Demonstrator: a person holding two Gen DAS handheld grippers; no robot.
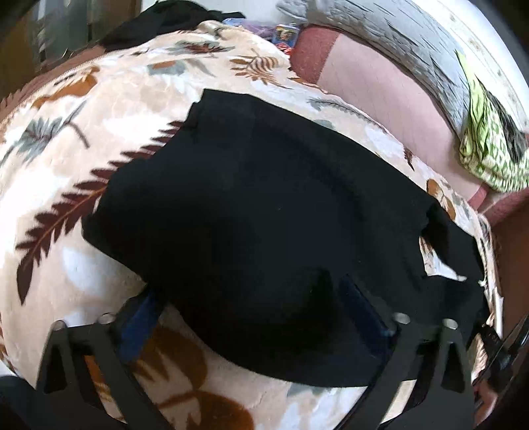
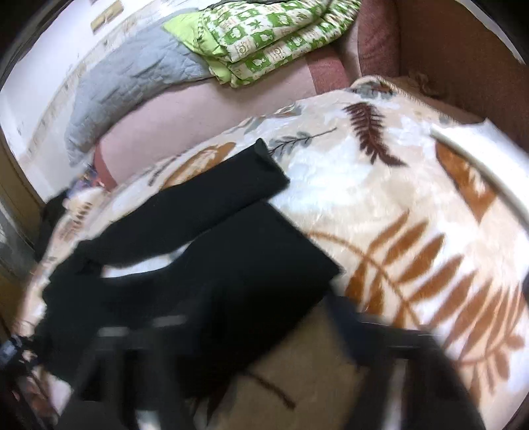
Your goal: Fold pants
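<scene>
Black pants [image 1: 251, 211] lie spread on a cream leaf-print blanket [image 1: 99, 139]. In the left wrist view the waist end fills the middle, and my left gripper [image 1: 251, 311] is open, its blue-padded fingers [image 1: 139, 324] straddling the near edge of the cloth. In the right wrist view the two legs [image 2: 211, 231] run away to the upper right, one longer than the other. My right gripper [image 2: 238, 317] is blurred low in the frame over the near leg; its jaws stand apart, and I cannot tell whether cloth lies between them.
The blanket [image 2: 413, 205] covers a pink bed [image 1: 380, 89]. A grey quilt [image 2: 132, 72] and a folded green-patterned quilt [image 2: 264, 36] lie along the white wall. A dark garment [image 1: 165, 20] sits at the far end. A brown bed frame [image 2: 456, 49] stands at right.
</scene>
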